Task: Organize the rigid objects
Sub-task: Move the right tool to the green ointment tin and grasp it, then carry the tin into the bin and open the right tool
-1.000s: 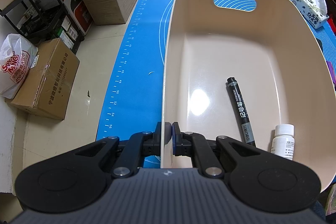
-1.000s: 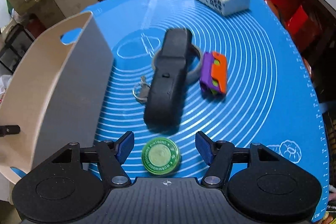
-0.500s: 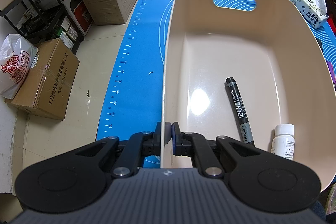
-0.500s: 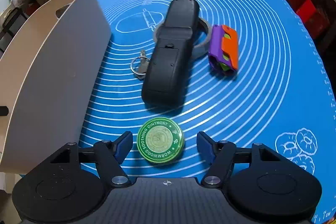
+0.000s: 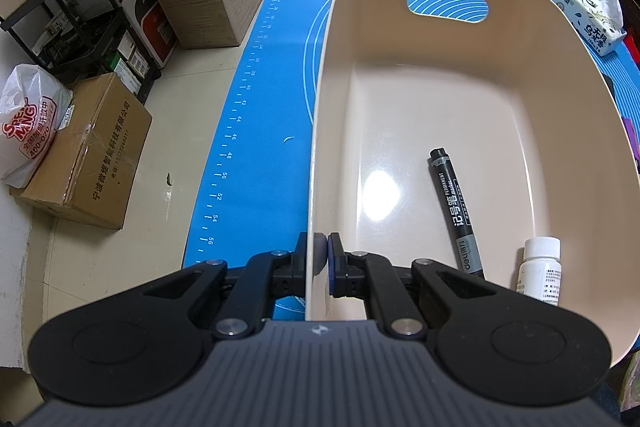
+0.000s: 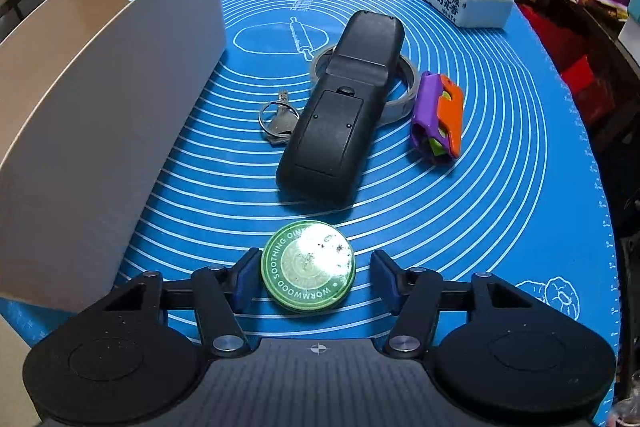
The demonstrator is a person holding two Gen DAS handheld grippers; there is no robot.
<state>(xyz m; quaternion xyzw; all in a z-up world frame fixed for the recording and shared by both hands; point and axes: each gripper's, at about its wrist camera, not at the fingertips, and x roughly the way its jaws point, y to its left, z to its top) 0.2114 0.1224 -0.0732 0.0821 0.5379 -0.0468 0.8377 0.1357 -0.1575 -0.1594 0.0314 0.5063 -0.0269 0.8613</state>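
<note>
Right wrist view: the green ointment tin (image 6: 308,267) is framed between the fingers of the right gripper (image 6: 309,279), whose jaws have just been closing; the left pad looks to be touching the tin's edge, a gap is seen at the right one, so no grip is made. Beyond it on the blue mat (image 6: 500,187) are seen the black remote (image 6: 340,111), a key ring (image 6: 278,117) and a purple-orange toy (image 6: 438,119). Over on the left wrist view, the left gripper (image 5: 322,259) is clamped on the wall of the beige bin (image 5: 320,147), where a marker (image 5: 454,211) and a white bottle (image 5: 540,271) are held inside.
</note>
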